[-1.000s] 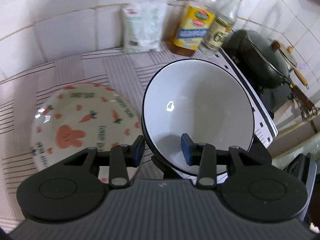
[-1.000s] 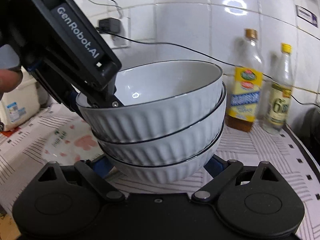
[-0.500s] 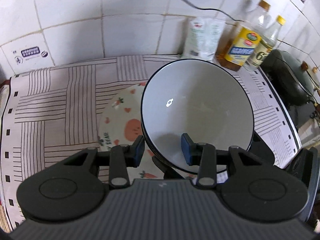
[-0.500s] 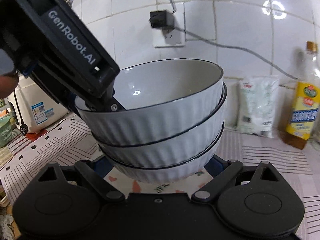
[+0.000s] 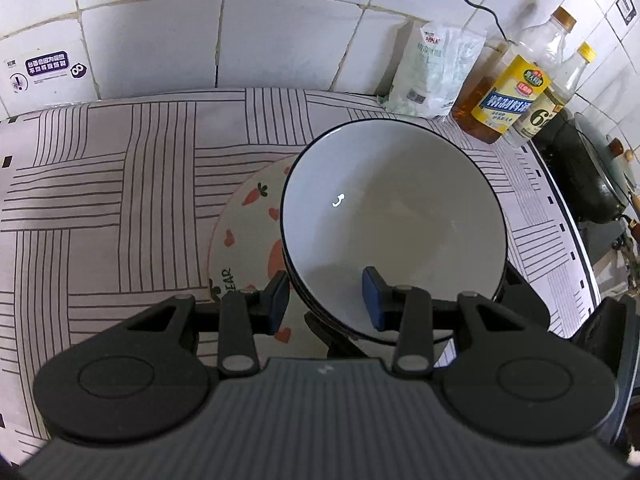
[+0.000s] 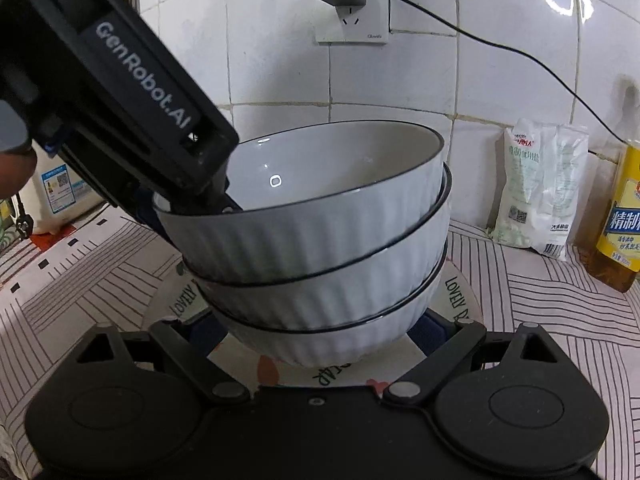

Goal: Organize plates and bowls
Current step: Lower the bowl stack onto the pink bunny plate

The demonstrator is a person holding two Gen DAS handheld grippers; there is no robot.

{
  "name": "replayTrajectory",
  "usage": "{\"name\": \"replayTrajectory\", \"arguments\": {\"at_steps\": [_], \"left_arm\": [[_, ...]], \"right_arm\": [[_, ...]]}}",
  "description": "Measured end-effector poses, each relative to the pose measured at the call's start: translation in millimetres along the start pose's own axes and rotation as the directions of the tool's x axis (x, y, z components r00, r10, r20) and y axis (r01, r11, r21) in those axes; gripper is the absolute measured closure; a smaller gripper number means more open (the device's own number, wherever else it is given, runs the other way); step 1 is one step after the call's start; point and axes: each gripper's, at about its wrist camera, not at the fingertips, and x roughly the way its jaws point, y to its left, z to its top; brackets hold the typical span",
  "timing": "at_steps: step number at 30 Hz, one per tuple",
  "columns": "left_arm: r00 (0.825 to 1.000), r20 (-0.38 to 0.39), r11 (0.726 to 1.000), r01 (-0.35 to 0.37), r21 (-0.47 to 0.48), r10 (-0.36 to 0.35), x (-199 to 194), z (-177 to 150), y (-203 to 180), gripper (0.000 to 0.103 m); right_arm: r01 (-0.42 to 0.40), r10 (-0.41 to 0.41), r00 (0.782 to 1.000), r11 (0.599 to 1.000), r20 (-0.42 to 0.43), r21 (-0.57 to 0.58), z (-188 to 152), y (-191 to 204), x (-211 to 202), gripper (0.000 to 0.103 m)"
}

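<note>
Grip is shared between two tools. The left tool (image 5: 325,299) is clamped over the near rim of the stack of three bowls (image 6: 316,240), one pad (image 5: 372,298) inside the top bowl and the other outside the wall. The right tool (image 6: 316,334) is spread wide around the foot of the lowest bowl, its pads at either side; whether they press on it cannot be told. The stack is carried just ahead of both tools, directly over the carrot-print plate (image 5: 244,236) on the striped table (image 5: 120,208). To set it down well, both tools should be lowered together and kept level, so that the foot is centred on the plate. The rim clamp is best released only once the weight is judged to be resting, since a tilted stack could slide or chip.
</note>
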Motion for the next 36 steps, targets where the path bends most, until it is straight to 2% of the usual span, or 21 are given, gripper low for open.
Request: {"name": "replayTrajectory", "arguments": {"at_steps": [3, 11, 16, 21, 27, 32, 36], "left_arm": [[1.0, -0.009, 1.0, -0.015, -0.005, 0.015, 4.0, 1.9, 0.5, 0.065], [0.999, -0.015, 0.999, -0.031, -0.03, 0.031, 5.3, 0.1, -0.6, 0.067], [0.999, -0.032, 0.999, -0.036, -0.037, 0.035, 7.0, 3.1, -4.9, 0.068], [0.999, -0.033, 0.998, -0.042, -0.045, 0.04, 9.6, 2.9, -5.7, 0.067], [0.99, -0.014, 0.99, -0.141, 0.03, 0.141, 4.0, 2.9, -21.4, 0.062], [0.986, 0.034, 0.986, -0.166, 0.026, 0.165, -21.0, -0.9, -30.2, 0.056], [0.983, 0.048, 0.984, -0.178, 0.005, 0.178, -40.5, -8.5, -34.2, 0.053]], "right_arm": [[-0.012, 0.013, 1.0, 1.0, -0.023, 0.028, 0.5, -0.9, 4.5, 0.006], [-0.011, 0.01, 0.997, 1.0, -0.077, -0.005, 6.3, 0.8, 8.8, 0.007], [-0.021, 0.031, 0.993, 0.996, -0.117, 0.084, 10.5, -6.3, 8.5, 0.007], [0.009, 0.0, 0.985, 0.999, -0.172, 0.048, 18.4, 0.8, 5.7, 0.007], [0.056, -0.05, 0.983, 0.998, -0.177, 0.029, 22.9, 9.9, -17.8, 0.006], [0.074, -0.054, 0.982, 0.992, -0.183, 0.105, 31.2, 6.0, -42.8, 0.006], [0.088, -0.068, 0.981, 0.991, -0.183, 0.103, 32.3, 7.8, -67.1, 0.006]]}}
